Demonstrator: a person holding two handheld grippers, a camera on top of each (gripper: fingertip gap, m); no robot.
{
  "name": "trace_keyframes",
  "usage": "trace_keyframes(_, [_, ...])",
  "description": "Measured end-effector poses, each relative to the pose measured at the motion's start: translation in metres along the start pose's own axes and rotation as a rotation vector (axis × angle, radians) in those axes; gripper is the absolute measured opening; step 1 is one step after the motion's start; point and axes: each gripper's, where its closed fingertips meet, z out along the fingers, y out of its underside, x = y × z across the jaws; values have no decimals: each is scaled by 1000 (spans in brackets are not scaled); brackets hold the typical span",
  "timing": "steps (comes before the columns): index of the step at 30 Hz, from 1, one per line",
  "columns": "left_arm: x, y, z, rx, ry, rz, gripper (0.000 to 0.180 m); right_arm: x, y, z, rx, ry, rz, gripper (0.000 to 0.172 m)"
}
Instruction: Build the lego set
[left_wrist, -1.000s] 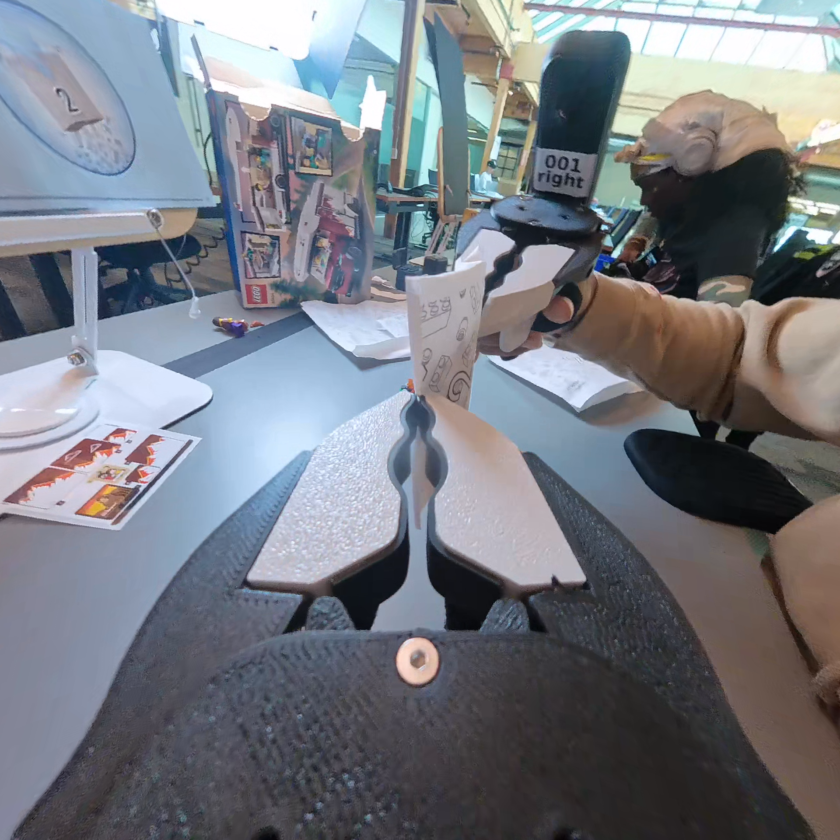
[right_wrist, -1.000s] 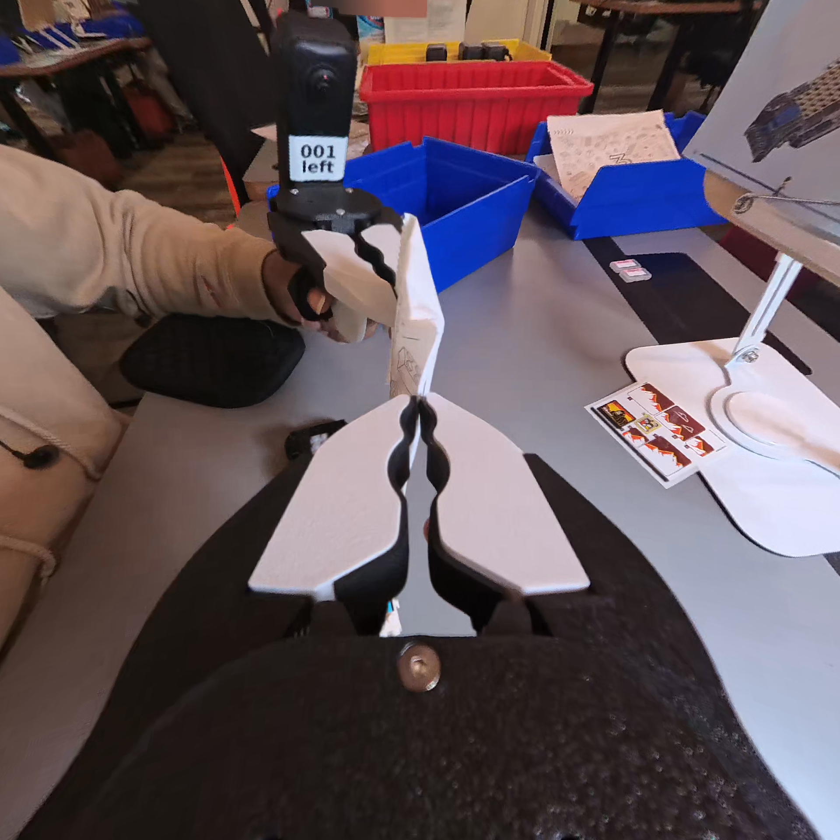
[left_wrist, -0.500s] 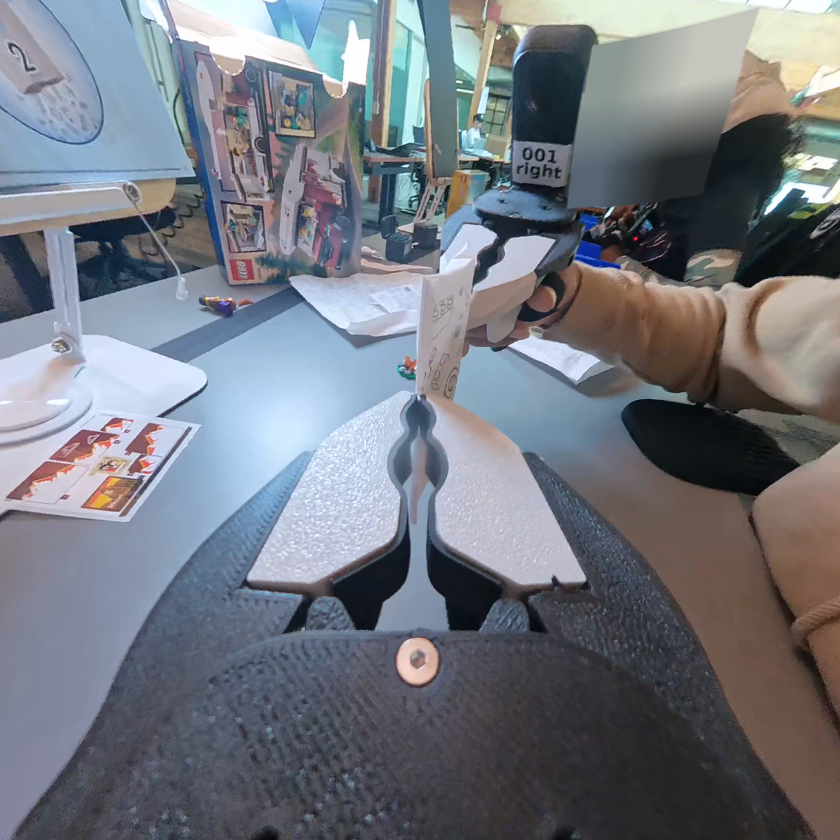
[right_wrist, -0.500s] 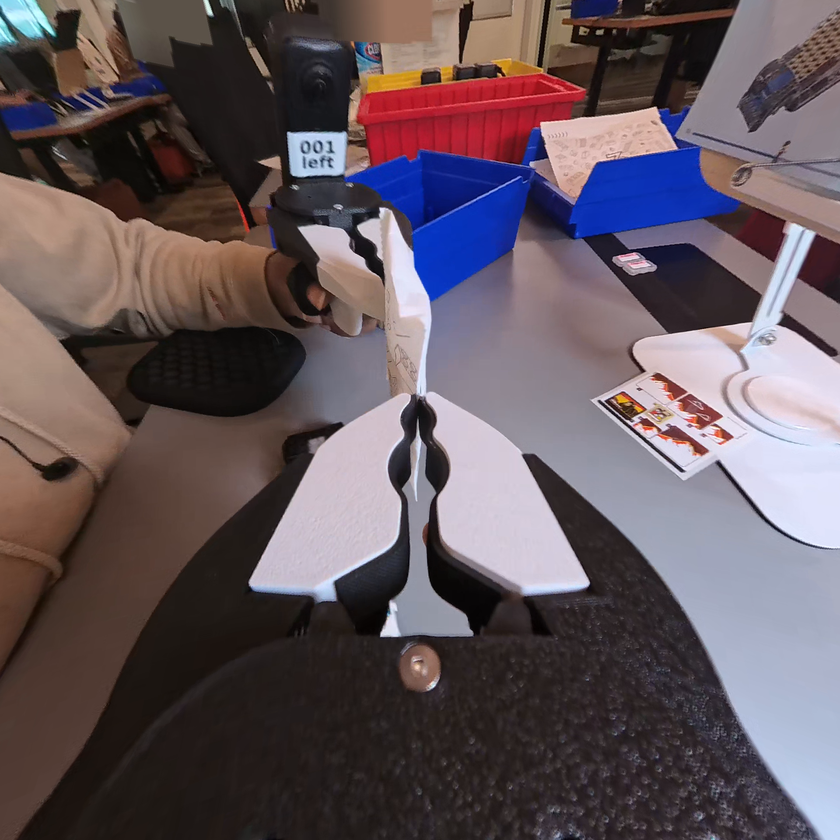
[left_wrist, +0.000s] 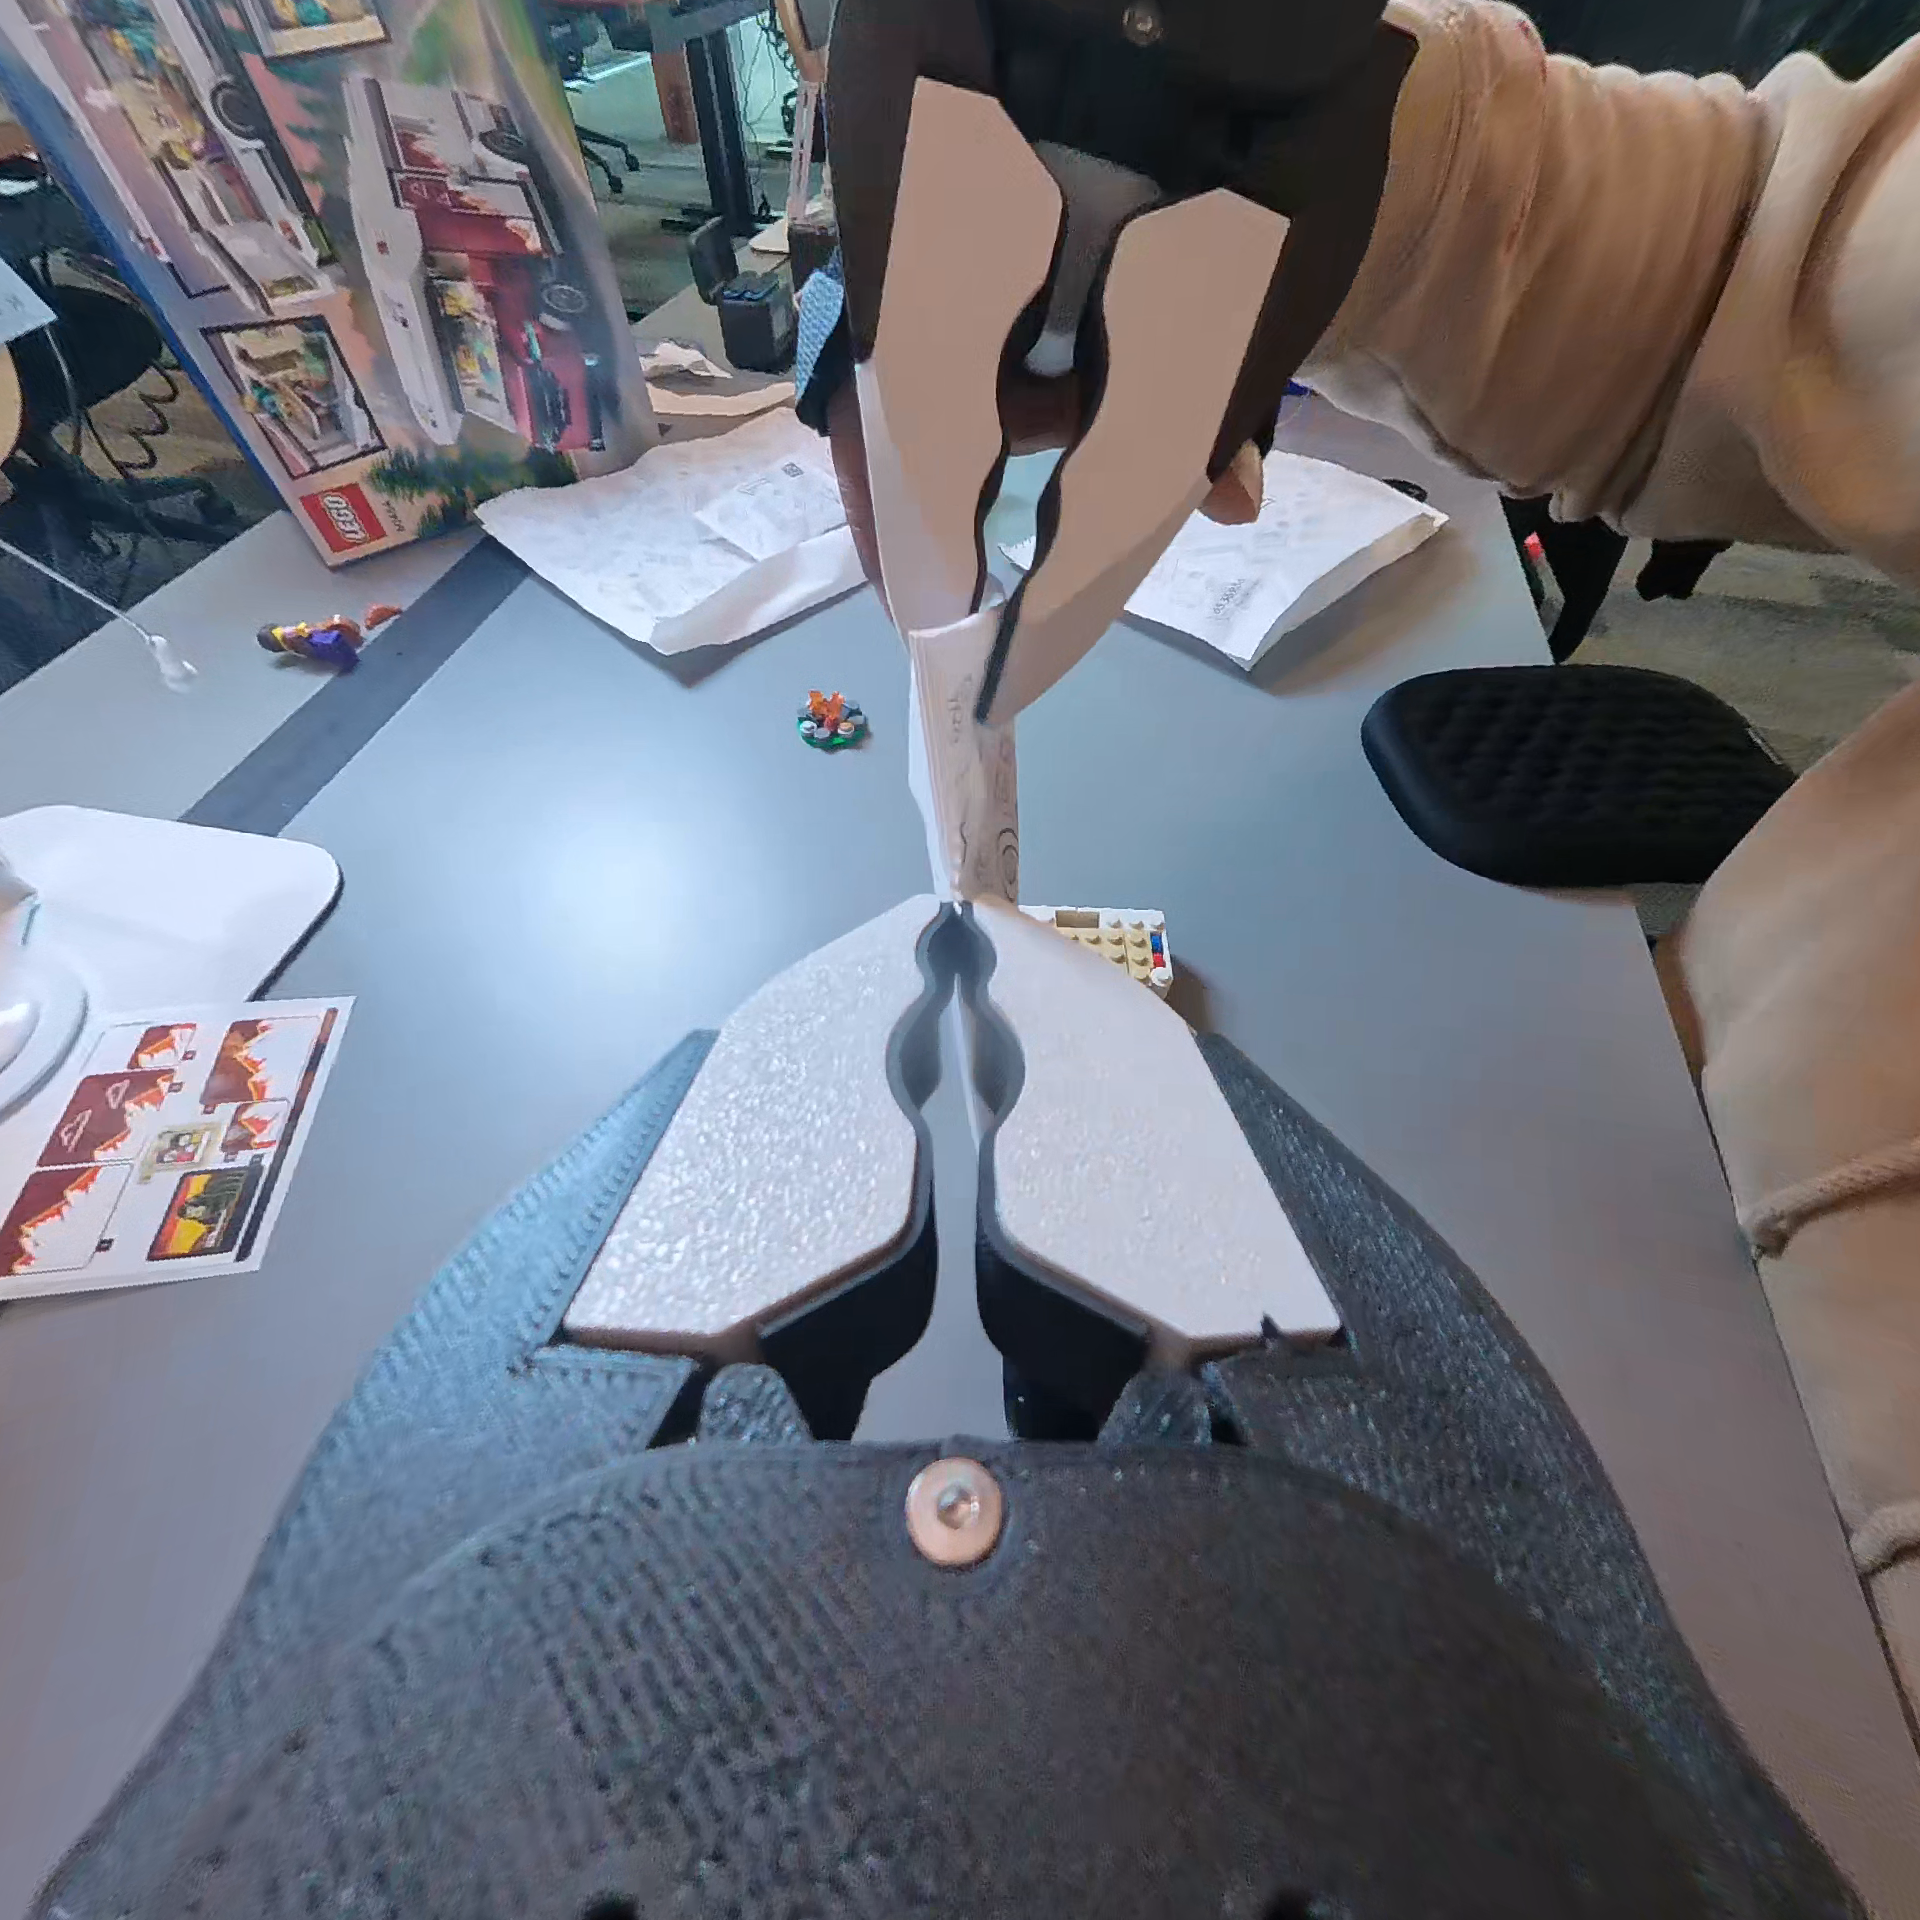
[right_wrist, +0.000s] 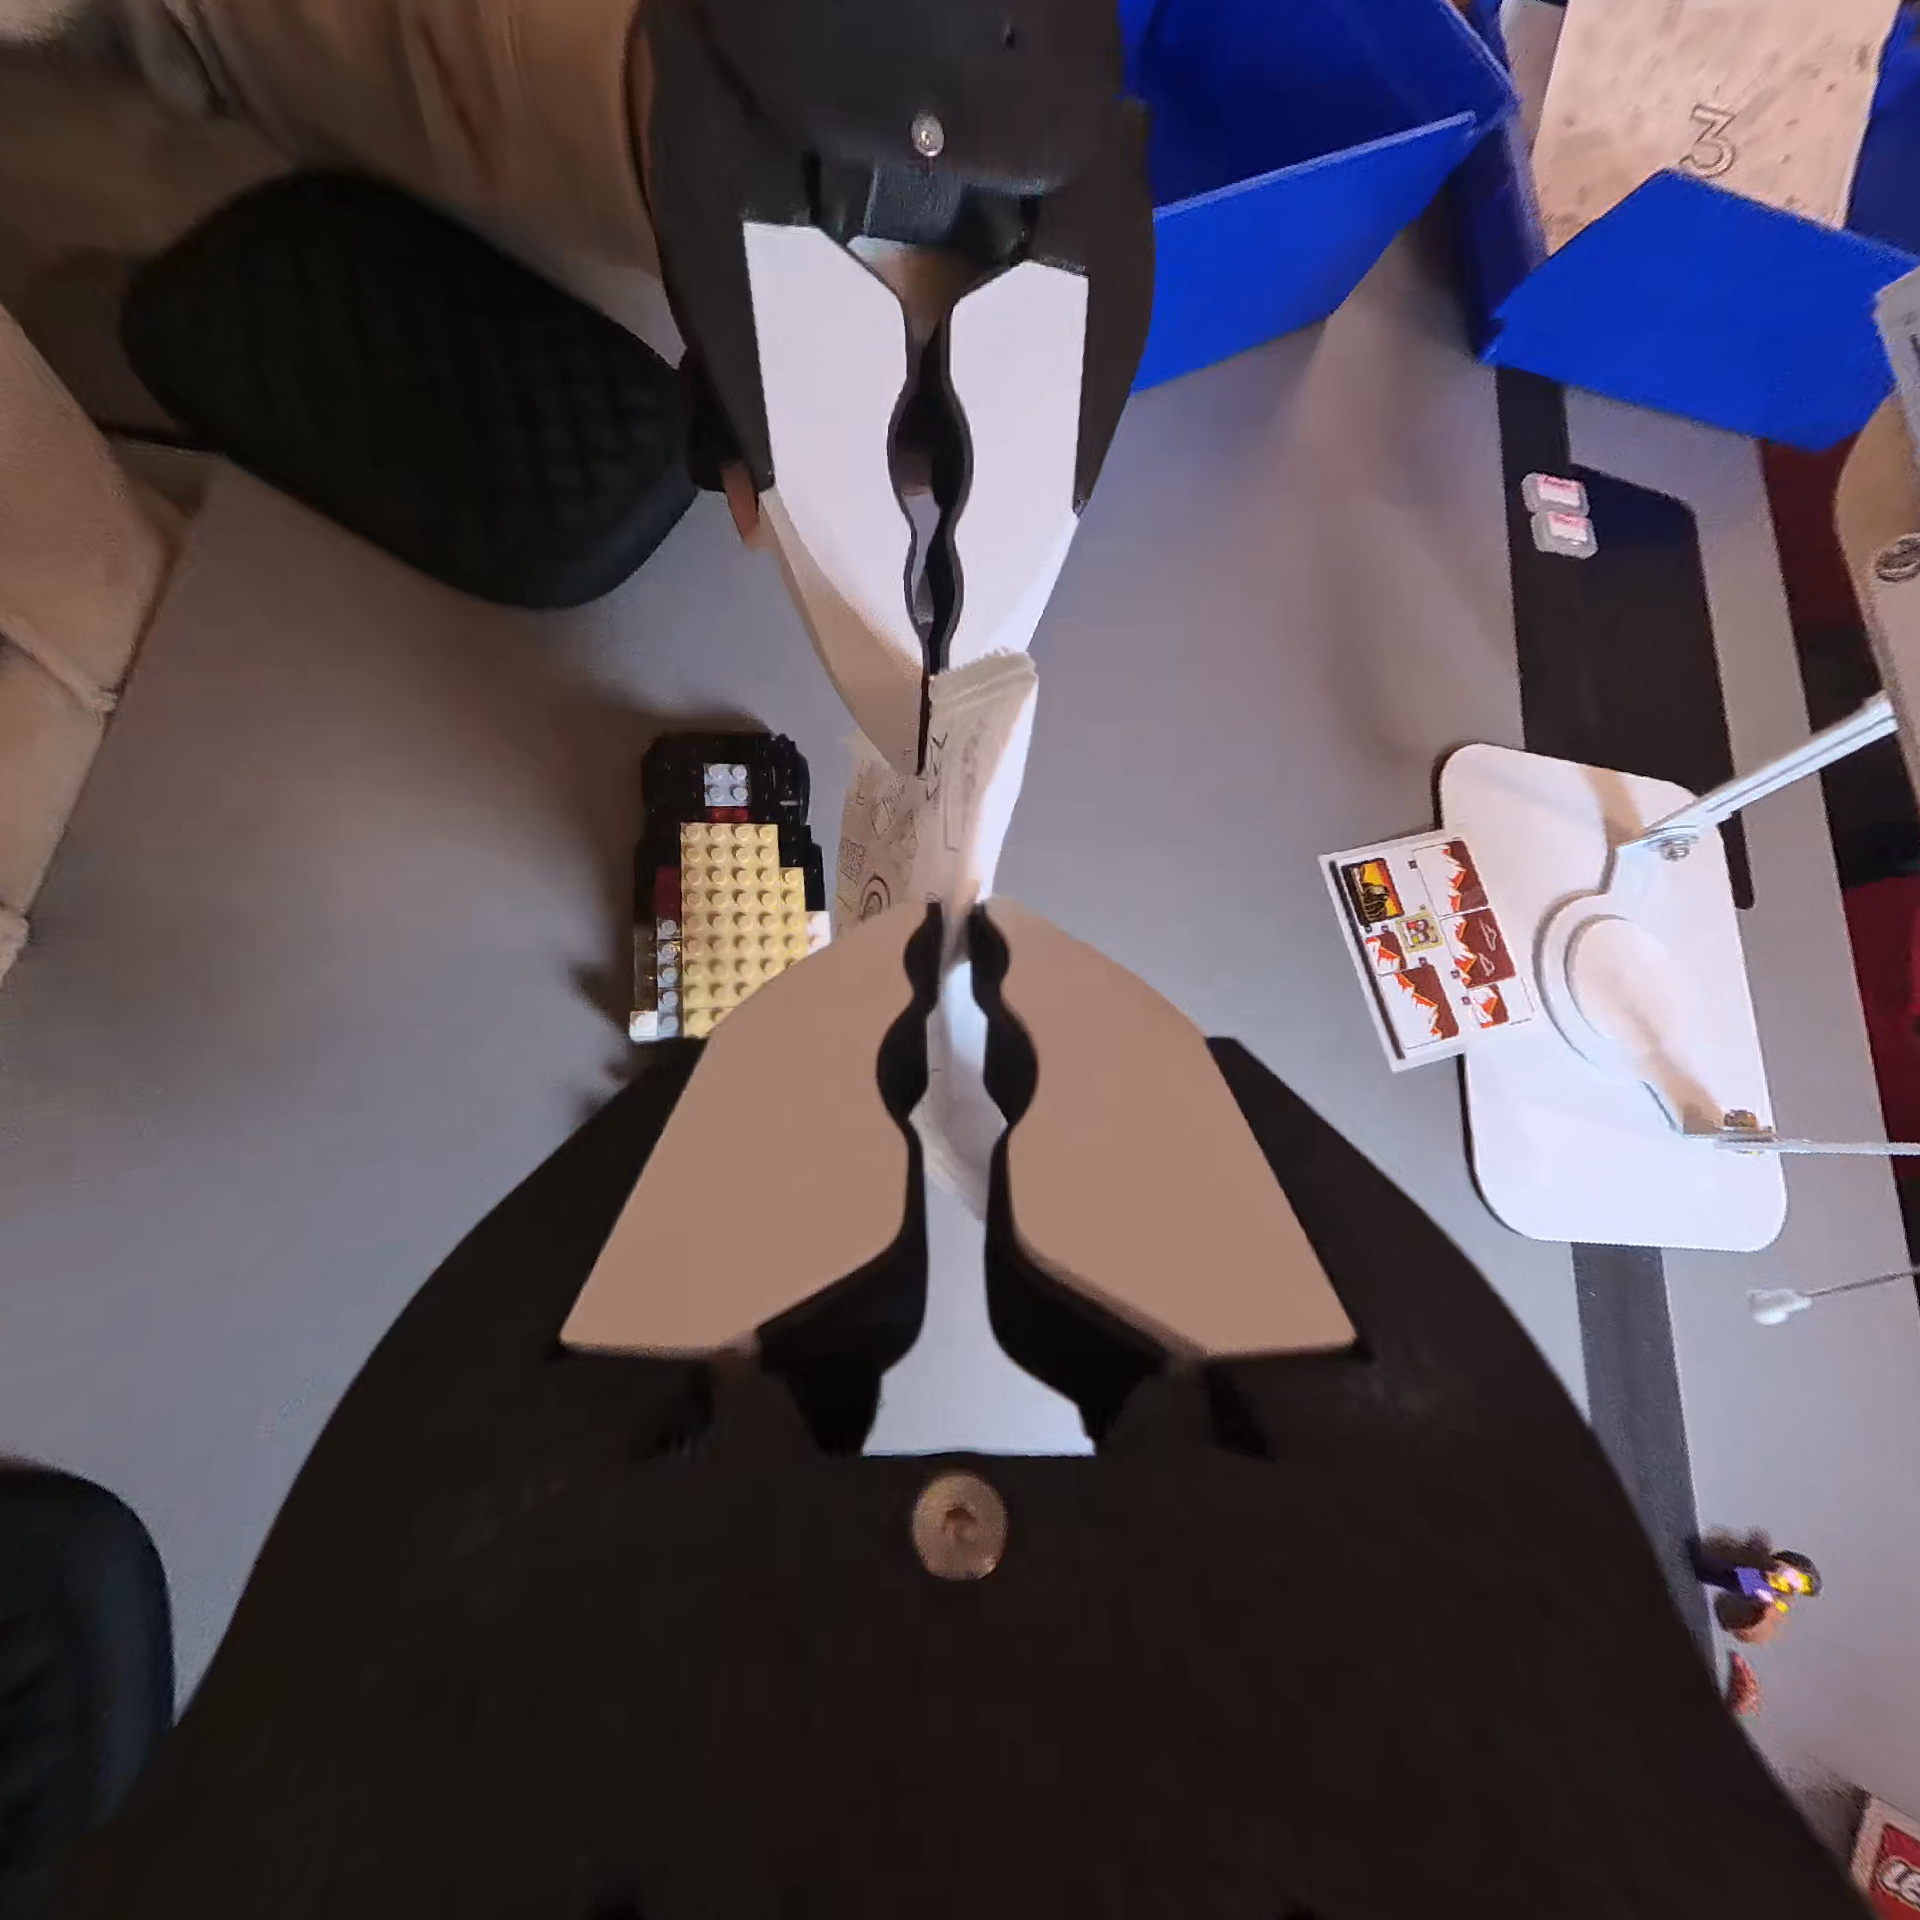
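left wrist view: low in the centre of the frame, the left gripper (left_wrist: 957, 912) has its jaws pinched together on the near end of a white printed paper bag (left_wrist: 966, 769), which hangs clear of the grey table (left_wrist: 582, 852). the right gripper (left_wrist: 987, 665), reaching down from the top centre, grips the bag's far end with its tips nearly meeting, a sliver of gap showing between them in its own view. the bag is stretched taut between the two, its long axis running from bottom centre up toward top centre of the frame, the crimped edge at the far gripper.

from where i stand, both ends look clamped and the paper under tension. below it, just right of centre, sits a tan-and-black brick model (right_wrist: 727, 883); a sticker sheet (left_wrist: 156, 1143) lies at lower left and a small green-and-orange piece (left_wrist: 831, 719) near mid-frame.
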Motion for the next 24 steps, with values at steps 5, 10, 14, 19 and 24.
trace_keyframes(5, [13,-24,-18,181,49,-42,4,-13,-19,-11,181,-75,105,0])
trace_keyframes(10, [23,-37,-23,222,30,-10,10,-21,-30,-13,317,-87,176,0])
trace_keyframes(14, [23,-41,-25,187,38,-33,0,-25,-32,-13,393,-54,220,0])
trace_keyframes(19, [30,-25,-19,27,113,-51,0,-35,-20,-6,275,-29,147,7])
trace_keyframes(24, [39,-12,-13,-157,155,19,0,-32,-36,-11,90,7,-54,22])
